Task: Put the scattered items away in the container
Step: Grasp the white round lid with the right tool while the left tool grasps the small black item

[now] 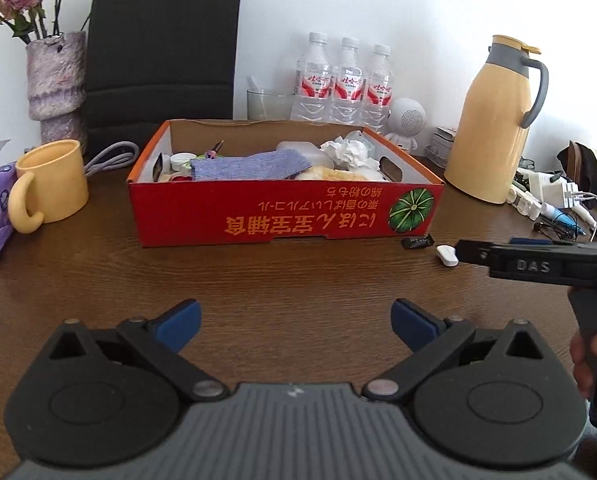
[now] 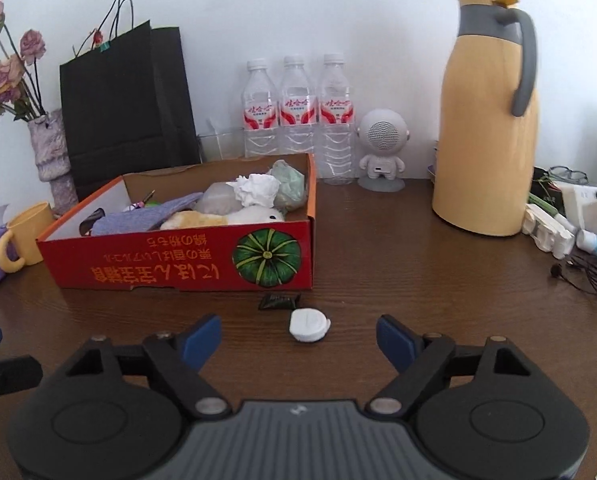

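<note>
A red cardboard box (image 1: 282, 220) (image 2: 170, 264) stands on the brown table, holding a purple cloth (image 1: 250, 164), crumpled tissue (image 2: 256, 188), a plush toy (image 2: 226, 218) and other small items. A white round cap (image 2: 309, 325) (image 1: 447, 255) and a small black packet (image 2: 279, 301) (image 1: 417, 242) lie on the table in front of the box's right corner. My right gripper (image 2: 298, 338) is open and empty, its jaws on either side of the cap, just short of it. My left gripper (image 1: 294, 322) is open and empty, in front of the box.
A yellow thermos jug (image 2: 486, 120) stands at the right, with cables and chargers (image 2: 570, 220) beside it. Three water bottles (image 2: 298, 112), a white robot speaker (image 2: 381, 148) and a black bag (image 2: 126, 112) line the wall. A yellow mug (image 1: 50, 184), tissue pack and vase stand left.
</note>
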`<state>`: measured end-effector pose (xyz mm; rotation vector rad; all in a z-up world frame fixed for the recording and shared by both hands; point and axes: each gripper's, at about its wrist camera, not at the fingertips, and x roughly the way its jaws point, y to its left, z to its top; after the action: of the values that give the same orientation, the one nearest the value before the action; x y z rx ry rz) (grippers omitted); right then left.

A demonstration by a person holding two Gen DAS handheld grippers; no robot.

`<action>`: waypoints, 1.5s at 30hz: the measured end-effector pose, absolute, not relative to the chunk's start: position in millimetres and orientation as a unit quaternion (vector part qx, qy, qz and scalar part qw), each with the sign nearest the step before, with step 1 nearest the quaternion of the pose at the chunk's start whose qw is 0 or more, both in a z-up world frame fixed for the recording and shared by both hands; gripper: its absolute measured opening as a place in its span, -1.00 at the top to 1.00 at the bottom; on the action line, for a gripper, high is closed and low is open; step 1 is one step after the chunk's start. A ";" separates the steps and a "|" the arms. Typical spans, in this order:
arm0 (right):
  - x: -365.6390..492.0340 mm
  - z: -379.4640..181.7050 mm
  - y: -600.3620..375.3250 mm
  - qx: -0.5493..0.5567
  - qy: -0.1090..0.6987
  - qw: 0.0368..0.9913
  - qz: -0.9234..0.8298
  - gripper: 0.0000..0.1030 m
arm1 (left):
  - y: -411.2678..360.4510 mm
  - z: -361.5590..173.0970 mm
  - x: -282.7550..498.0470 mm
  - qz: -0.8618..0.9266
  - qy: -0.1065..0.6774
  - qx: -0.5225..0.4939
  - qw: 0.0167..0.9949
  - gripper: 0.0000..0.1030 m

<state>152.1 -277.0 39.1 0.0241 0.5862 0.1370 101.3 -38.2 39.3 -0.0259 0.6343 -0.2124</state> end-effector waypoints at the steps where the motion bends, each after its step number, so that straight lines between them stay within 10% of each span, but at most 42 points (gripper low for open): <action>1: 163.6 34.2 -274.7 0.004 0.293 0.953 0.069 -0.30 | -41.3 38.2 107.3 -0.106 0.314 -0.010 0.944 -1.00; 8: 186.9 15.6 -268.4 -0.023 0.309 0.947 0.082 -0.13 | -70.1 28.1 135.5 -0.130 0.321 0.012 0.938 -0.92; 12: 192.6 9.7 -274.9 -0.010 0.317 0.945 0.082 0.51 | -90.6 24.6 149.3 -0.149 0.323 0.029 0.934 -0.81; 38: 148.6 54.2 -359.4 0.133 0.219 0.966 0.041 0.50 | -224.7 -1.4 230.7 -0.114 0.354 0.037 0.928 0.37; 45: 149.7 49.9 -362.9 0.144 0.225 0.963 0.030 0.50 | -232.2 -3.2 235.4 -0.092 0.354 0.029 0.930 -0.10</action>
<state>149.7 -362.9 49.9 0.2909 0.4564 0.0616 235.4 -232.2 -3.2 0.0586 0.7249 -0.1877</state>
